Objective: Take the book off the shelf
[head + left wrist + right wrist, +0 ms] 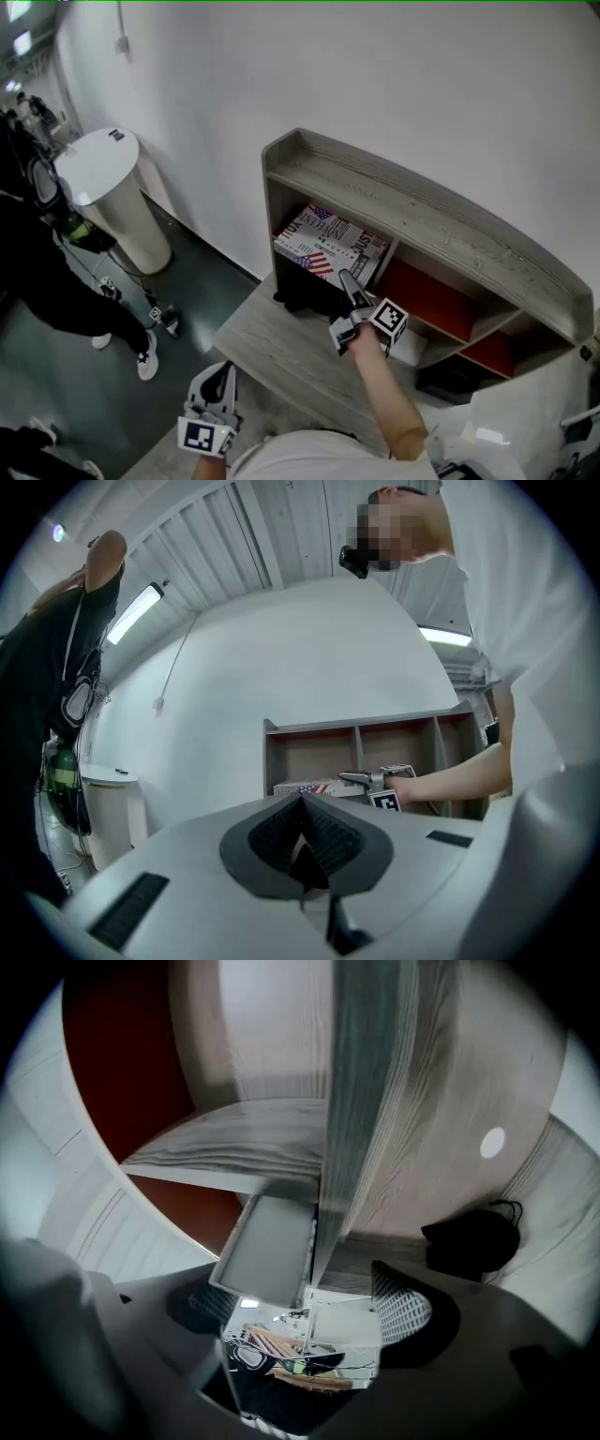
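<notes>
A book with a flag-print cover (328, 246) leans in the left compartment of the grey wooden shelf (412, 211); it also shows as the book (309, 787) in the left gripper view. My right gripper (349, 286) reaches into the shelf's lower opening just below that book. Its jaws stand wide open. In the right gripper view, a thin item with a printed cover (314, 1340) lies between the open jaws of my right gripper (305, 1302), and the pads do not press on it. My left gripper (214, 398) hangs low near my body, shut and empty.
A black bag (305, 292) lies at the shelf's foot on the wooden desk top (267, 347). A grey slab (267, 1246) rests against the shelf divider (361, 1101). A white round pedestal (98, 164) and people in black (47, 281) are at the left.
</notes>
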